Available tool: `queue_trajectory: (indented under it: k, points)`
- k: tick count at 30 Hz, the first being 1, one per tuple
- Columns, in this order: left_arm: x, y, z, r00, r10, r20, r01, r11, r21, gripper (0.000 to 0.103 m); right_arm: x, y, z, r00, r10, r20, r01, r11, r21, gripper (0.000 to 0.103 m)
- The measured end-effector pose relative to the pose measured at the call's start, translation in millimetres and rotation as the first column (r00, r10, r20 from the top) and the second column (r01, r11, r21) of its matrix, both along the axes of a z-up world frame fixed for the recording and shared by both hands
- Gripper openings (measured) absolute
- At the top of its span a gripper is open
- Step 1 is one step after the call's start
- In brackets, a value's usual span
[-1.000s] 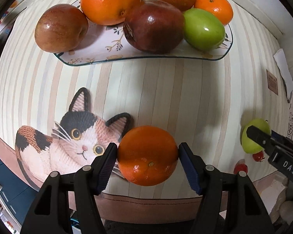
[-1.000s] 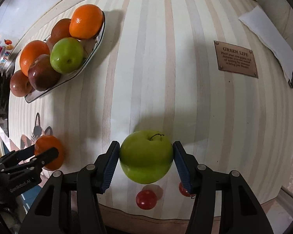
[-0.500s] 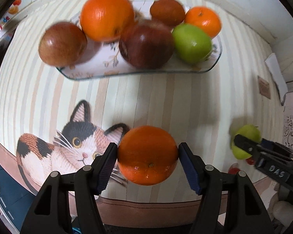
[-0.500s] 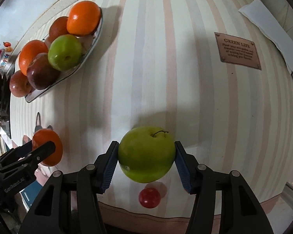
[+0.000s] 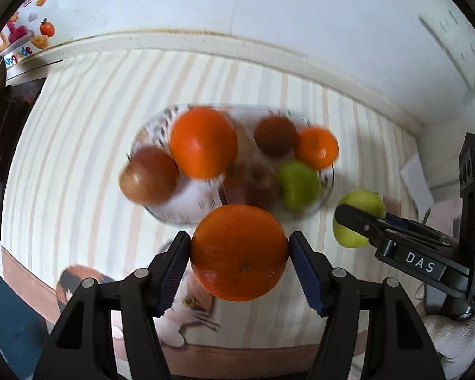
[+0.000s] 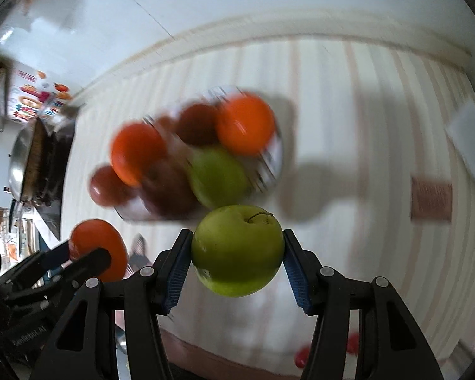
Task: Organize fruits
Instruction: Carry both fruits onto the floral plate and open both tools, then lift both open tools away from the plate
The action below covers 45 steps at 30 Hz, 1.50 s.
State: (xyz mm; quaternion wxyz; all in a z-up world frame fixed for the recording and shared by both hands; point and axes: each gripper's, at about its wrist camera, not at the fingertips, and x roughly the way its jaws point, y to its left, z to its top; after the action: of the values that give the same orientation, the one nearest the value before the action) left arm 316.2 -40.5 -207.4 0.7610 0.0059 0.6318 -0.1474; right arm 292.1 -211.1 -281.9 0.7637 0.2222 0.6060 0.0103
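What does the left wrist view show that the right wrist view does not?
Only the left wrist view shows the cat picture on the striped table, below the held orange.

Only the right wrist view shows two small red fruits near the table edge, a brown plaque and a metal pan.

Both show the glass plate of oranges, red fruit and one green apple, the left hand-held gripper clamping the orange, and the right hand-held gripper clamping a green apple.

Orange orange (image 5: 239,251), green apple (image 6: 237,250), striped tablecloth (image 5: 79,145)
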Motion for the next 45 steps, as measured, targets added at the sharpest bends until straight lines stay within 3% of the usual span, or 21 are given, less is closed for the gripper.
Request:
queue_trajectory:
  k: [8,15,18,29,35,39,45]
  points:
    - [69,30,9,0.997,0.075,-0.004,-0.075,0.997,-0.001,0.062,71,24,-1,0.998,0.056,0.019,-0.056,0.998,-0.020,0.059]
    - [126,46,-22,0.994,0.098,-0.051,-0.092,0.991,0.101,0.062,103,37,-29,0.996,0.083,-0.021,-0.084,0.995,-0.056,0.059]
    - [143,48,-40,0.992,0.094,-0.090,-0.082,0.988,0.133,0.062,107,40,-28,0.995,0.097,-0.012,-0.098,0.993,-0.069,0.059]
    - [156,49,-78,0.978,0.090,-0.188,-0.069,0.991,0.115,0.064,110,47,-25,0.991,0.134,-0.021,-0.135,0.986,-0.095,0.059]
    - [158,50,-81,0.974,0.084,-0.208,-0.063,0.992,0.105,0.063,112,50,-26,0.990,0.137,-0.036,-0.140,0.986,-0.087,0.060]
    - [158,56,-79,0.965,0.115,-0.235,-0.097,0.991,0.090,0.063,113,52,-20,0.990,0.135,-0.033,-0.137,0.988,-0.076,0.069]
    - [152,62,-59,0.972,0.111,-0.208,-0.100,0.993,0.065,0.064,110,52,-5,0.992,0.125,-0.016,-0.126,0.989,-0.073,0.080]
